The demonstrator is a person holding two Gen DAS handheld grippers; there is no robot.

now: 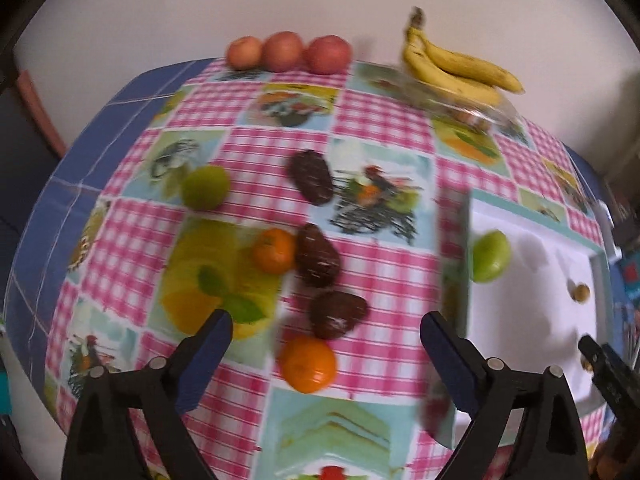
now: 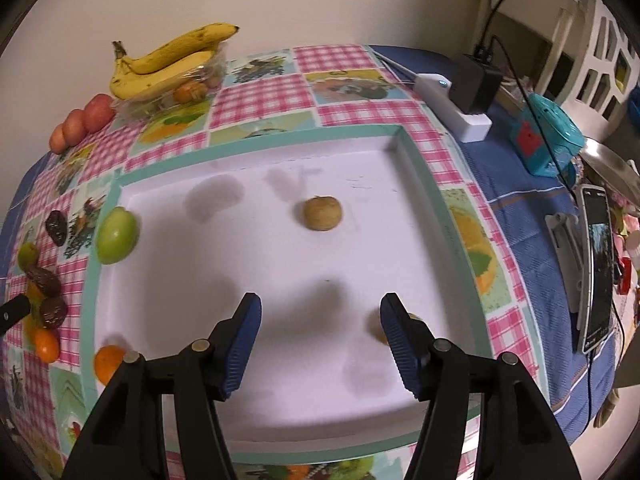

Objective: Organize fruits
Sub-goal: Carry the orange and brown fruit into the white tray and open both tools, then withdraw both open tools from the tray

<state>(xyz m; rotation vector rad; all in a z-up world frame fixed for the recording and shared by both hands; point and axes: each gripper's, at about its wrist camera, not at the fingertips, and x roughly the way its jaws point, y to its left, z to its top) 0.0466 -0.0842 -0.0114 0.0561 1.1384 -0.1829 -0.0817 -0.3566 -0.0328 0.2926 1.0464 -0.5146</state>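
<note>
Left claw (image 1: 326,322) spread, empty, above orange (image 1: 308,364), right claw (image 2: 320,312) spread, empty, over tray (image 2: 256,136) floor, open room ahead to far rim, no legible writing

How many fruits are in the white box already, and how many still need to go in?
Done: the white tray with a teal rim holds a green apple, a round brownish fruit, an orange and another brownish fruit partly hidden behind the right tool. In hand: nothing; the left tool is open too. Left: three dark avocados, two oranges and a green fruit.
</note>
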